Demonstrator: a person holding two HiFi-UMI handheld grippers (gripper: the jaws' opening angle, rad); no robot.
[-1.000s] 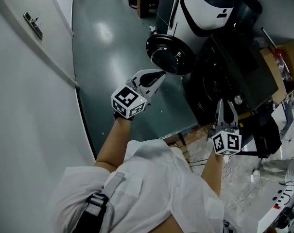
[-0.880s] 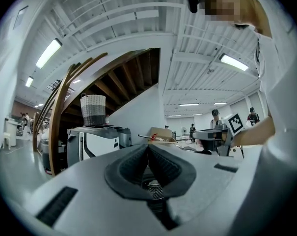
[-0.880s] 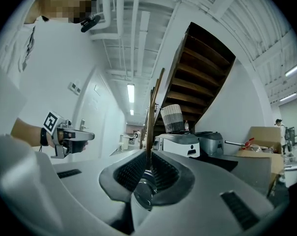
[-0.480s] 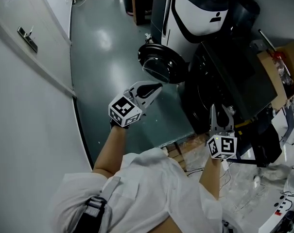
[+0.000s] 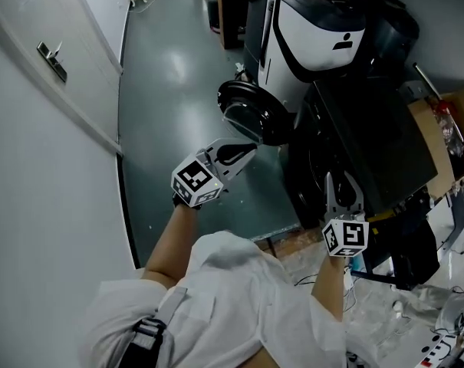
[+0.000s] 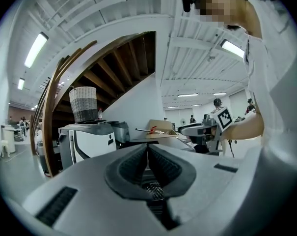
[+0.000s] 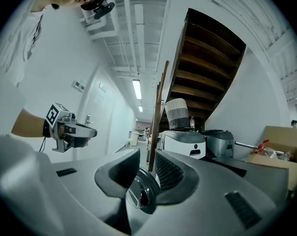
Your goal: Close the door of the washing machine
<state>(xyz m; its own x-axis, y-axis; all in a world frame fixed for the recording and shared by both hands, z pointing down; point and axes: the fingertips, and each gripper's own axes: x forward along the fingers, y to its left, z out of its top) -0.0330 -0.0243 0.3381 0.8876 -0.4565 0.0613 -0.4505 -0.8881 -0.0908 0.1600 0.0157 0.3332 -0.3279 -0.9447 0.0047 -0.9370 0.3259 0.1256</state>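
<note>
The dark washing machine (image 5: 362,140) stands at the right of the head view, its round black door (image 5: 251,113) swung open to the left. My left gripper (image 5: 243,150) is shut and empty, its tips just below the door's lower edge. Before the machine's front panel, my right gripper (image 5: 340,184) has its jaws opening with nothing pressed between them. In the right gripper view the door (image 7: 141,195) shows through the gap between those jaws (image 7: 147,156), farther off. The left gripper view shows its jaws (image 6: 148,163) closed together.
A white-and-black appliance (image 5: 308,29) stands behind the washer, with a woven basket (image 7: 177,113) on top. A white wall with a door handle (image 5: 51,60) runs along the left. A cardboard box (image 5: 446,106) and cables (image 5: 416,305) crowd the right.
The right gripper's jaws have parted from shut. Both grippers have drifted slightly left and down in the head view, with the left tips still under the open door.
</note>
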